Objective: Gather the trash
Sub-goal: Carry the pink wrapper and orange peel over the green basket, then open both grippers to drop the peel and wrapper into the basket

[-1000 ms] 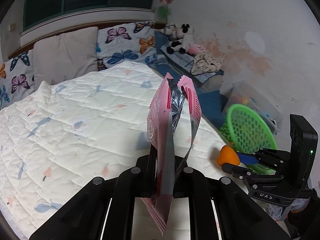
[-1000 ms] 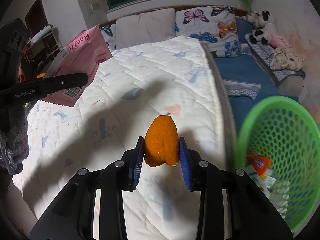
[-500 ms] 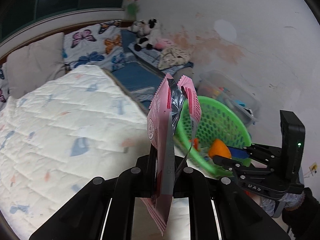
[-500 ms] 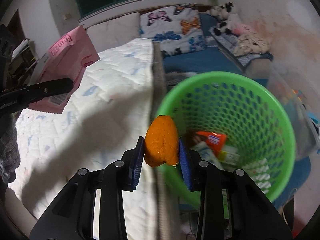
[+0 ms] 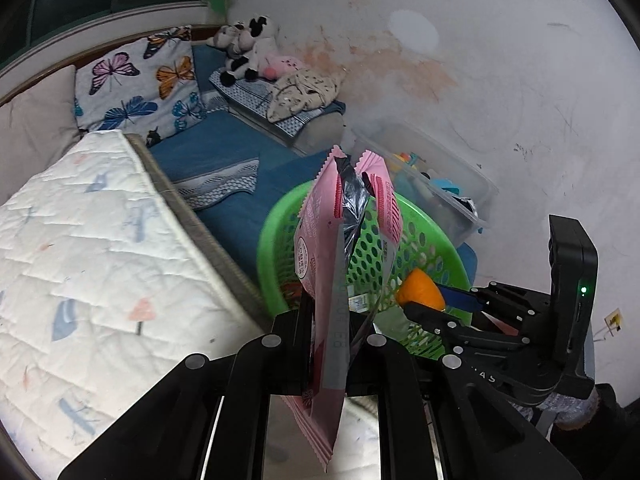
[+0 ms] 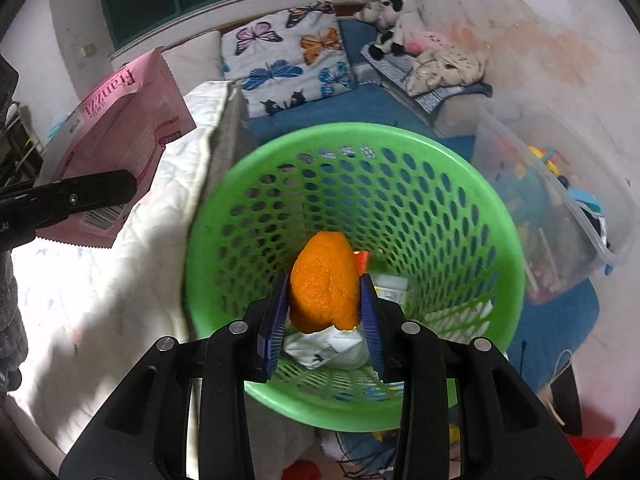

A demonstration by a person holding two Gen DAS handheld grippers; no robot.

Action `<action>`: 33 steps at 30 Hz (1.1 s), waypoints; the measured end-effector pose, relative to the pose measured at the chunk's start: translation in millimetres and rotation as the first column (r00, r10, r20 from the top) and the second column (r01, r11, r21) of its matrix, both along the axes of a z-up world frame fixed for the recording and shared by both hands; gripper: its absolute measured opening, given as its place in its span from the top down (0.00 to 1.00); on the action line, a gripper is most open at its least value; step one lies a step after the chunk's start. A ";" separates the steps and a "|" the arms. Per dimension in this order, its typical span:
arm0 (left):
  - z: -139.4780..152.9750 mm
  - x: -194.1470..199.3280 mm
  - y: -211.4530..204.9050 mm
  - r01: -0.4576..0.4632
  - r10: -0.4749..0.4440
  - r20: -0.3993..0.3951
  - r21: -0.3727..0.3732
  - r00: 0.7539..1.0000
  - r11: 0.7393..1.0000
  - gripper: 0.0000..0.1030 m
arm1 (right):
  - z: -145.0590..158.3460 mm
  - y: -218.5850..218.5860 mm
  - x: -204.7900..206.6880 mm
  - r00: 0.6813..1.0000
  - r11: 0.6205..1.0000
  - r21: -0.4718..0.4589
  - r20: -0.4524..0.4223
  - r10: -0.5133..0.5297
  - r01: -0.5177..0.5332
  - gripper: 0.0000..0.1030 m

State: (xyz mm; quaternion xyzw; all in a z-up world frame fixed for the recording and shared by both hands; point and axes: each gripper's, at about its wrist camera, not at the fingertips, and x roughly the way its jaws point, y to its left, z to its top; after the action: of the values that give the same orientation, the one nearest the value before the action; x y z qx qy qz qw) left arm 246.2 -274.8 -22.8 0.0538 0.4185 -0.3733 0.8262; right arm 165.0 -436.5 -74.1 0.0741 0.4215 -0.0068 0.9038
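Observation:
My right gripper (image 6: 323,292) is shut on an orange peel (image 6: 324,280) and holds it over the mouth of the green mesh basket (image 6: 496,248), which has several wrappers at its bottom. My left gripper (image 5: 332,320) is shut on an open pink snack bag (image 5: 324,280), upright, near the basket's (image 5: 272,240) left rim. The pink bag also shows at the left of the right wrist view (image 6: 120,140). The right gripper with the peel (image 5: 420,292) shows in the left wrist view over the basket.
The white quilted mattress (image 5: 80,260) lies left of the basket. A clear plastic storage box (image 6: 560,200) with toys stands right of it against the stained wall. Butterfly pillows (image 6: 288,52) and stuffed toys (image 6: 396,12) lie behind on blue bedding.
Both grippers swung right from over the mattress to the basket. The peel now hangs over the basket's middle and the pink bag stands near its rim.

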 end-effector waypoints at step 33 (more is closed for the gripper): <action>-39.1 10.5 -63.8 0.028 -0.025 -0.117 0.022 0.993 0.999 0.58 | 10.8 -39.0 -31.0 0.996 0.996 0.033 0.029 -0.080 0.079 0.42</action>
State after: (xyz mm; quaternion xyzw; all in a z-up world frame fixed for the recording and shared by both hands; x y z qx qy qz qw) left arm 256.7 -338.6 -61.9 0.0472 0.4695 -0.3817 0.7947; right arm 134.0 -475.5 -63.4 0.1054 0.4044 -0.0351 0.9078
